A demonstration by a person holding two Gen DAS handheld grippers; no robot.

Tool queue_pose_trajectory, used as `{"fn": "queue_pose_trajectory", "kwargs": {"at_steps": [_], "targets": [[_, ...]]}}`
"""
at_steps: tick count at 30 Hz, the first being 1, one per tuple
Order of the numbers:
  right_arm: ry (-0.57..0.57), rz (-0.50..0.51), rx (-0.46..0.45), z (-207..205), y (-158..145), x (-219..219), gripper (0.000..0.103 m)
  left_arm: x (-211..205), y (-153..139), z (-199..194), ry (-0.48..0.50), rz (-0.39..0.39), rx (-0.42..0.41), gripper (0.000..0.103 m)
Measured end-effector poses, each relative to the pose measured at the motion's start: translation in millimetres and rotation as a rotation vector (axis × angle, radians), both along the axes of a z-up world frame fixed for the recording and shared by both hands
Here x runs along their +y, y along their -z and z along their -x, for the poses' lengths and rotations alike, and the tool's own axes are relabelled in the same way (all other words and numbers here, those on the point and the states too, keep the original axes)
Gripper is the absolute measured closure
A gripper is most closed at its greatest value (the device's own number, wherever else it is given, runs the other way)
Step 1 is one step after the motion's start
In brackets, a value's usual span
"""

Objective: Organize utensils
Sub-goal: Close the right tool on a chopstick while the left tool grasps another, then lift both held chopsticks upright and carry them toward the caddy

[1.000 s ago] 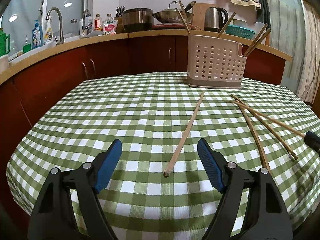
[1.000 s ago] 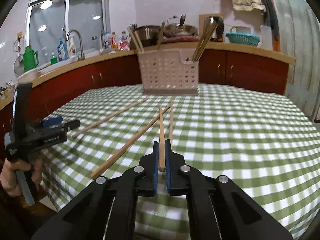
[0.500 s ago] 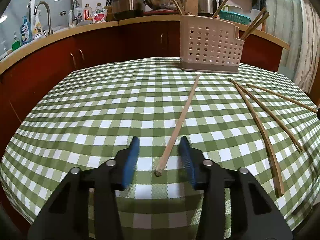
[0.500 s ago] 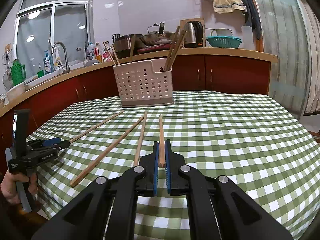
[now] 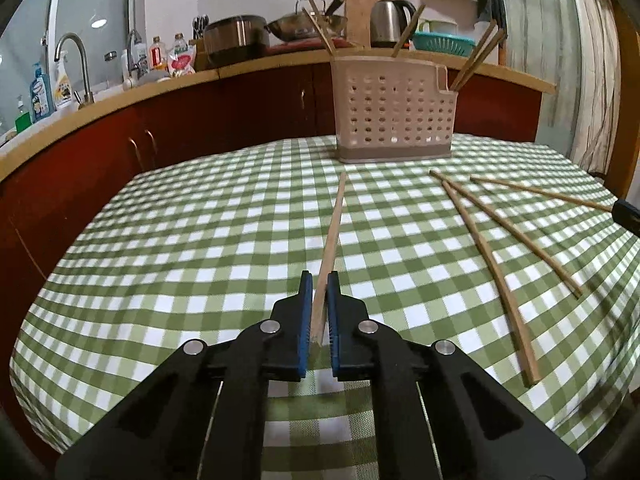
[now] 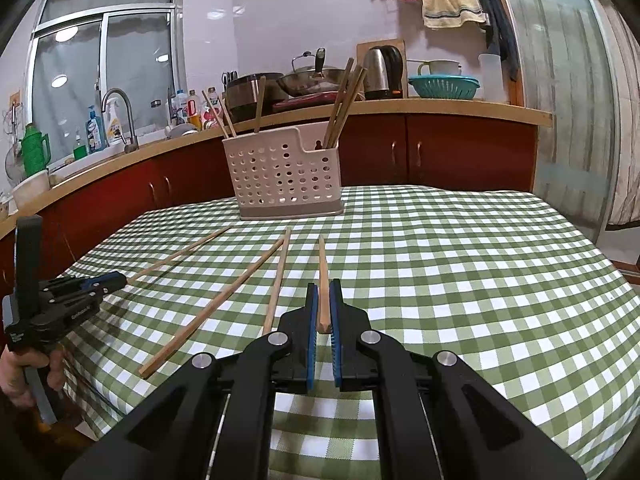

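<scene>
Chopsticks (image 6: 339,110) stand in perforated caddy (image 6: 286,176); each hand-held gripper clamps another chopstick

I see my left gripper (image 5: 319,312) low and level, blue pads (image 5: 305,320) nearly together on something thin, my right gripper (image 6: 324,320) the same, probably raised a little, left hand (image 6: 24,364) gripping its handle
</scene>
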State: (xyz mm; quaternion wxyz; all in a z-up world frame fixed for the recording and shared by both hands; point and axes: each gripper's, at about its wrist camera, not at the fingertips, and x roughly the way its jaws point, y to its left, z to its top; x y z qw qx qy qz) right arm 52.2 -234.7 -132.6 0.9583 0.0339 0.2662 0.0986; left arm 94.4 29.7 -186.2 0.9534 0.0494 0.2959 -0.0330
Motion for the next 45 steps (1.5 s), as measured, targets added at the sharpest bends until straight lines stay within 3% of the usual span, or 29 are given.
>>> {"fn": "queue_pose_trajectory", "kwargs": {"at_steps": [4,10,15,20,25,29,33,36,38,45], "targets": [[0.005,-0.002,-0.016,1.5,-6.1,-2.5,0.097,0.5,-18.1,5.6,-0.002,0.005,-0.053,0.102],[0.008,-0.005,-0.040,3.1,-16.1,-3.6,0.097,-1.9,-37.2,11.7,0.005,0.007,-0.111,0.102],[0.004,-0.005,-0.027,2.1,-14.8,-1.9,0.096,-4.4,-24.5,5.8,0.019,0.008,-0.047,0.102],[0.001,-0.004,-0.022,3.3,-13.7,-1.1,0.096,-3.4,-2.1,4.9,0.006,-0.005,0.018,0.089],[0.001,-0.006,-0.018,3.3,-12.5,-1.8,0.097,1.7,10.7,1.9,-0.004,0.009,0.077,0.085],[0.001,-0.007,-0.017,3.3,-12.1,-1.4,0.096,0.5,11.0,5.3,0.004,0.002,0.071,0.070],[0.000,-0.012,-0.013,2.8,-11.0,-1.9,0.096,-1.6,13.9,1.0,0.012,0.010,0.103,0.068],[0.000,-0.012,-0.014,2.8,-11.0,-1.8,0.097,-0.1,19.7,-2.0,0.027,0.040,0.152,0.077],[0.001,-0.013,-0.015,2.8,-11.0,-1.9,0.097,-2.4,19.8,-0.4,0.040,0.045,0.151,0.094],[0.001,-0.019,-0.016,2.4,-10.5,-2.9,0.096,-6.7,15.4,6.4,0.049,0.025,0.123,0.097]]}}
